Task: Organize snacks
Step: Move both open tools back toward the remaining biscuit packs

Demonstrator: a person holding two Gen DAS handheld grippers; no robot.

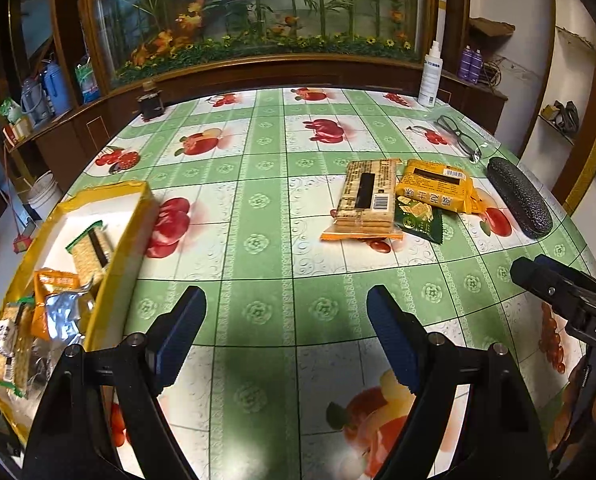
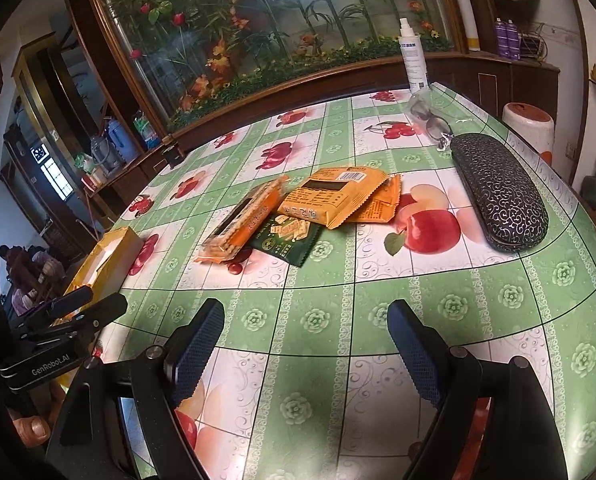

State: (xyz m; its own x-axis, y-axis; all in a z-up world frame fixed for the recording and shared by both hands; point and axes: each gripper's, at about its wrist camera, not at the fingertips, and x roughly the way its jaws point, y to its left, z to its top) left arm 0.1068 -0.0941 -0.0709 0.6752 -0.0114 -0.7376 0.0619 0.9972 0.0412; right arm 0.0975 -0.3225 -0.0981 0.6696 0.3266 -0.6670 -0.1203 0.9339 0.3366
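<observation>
A yellow box (image 1: pixel 137 216) stands at the table's left edge and holds several snack packs, among them a cracker pack (image 1: pixel 91 250) and orange packets (image 1: pixel 53 284). Past the middle lies a small pile: a long cracker pack (image 1: pixel 366 196) (image 2: pixel 245 220), an orange pack (image 1: pixel 434 188) (image 2: pixel 334 196) and a dark green packet (image 1: pixel 418 216) (image 2: pixel 289 236), with a second orange pack (image 2: pixel 382 204) under them. My left gripper (image 1: pixel 285 312) (image 2: pixel 105 298) hovers open above bare tablecloth, near the box. My right gripper (image 2: pixel 306 328) (image 1: pixel 528 266) is open too, short of the pile, with nothing between its fingers.
A dark patterned glasses case (image 2: pixel 498 192) (image 1: pixel 518 200) lies right of the pile. Glasses (image 1: pixel 458 136) in a clear sleeve and a white spray bottle (image 2: pixel 414 60) sit at the far right corner. A small dark jar (image 1: pixel 149 100) stands at the far left. The fruit-print tablecloth (image 1: pixel 257 240) covers the table.
</observation>
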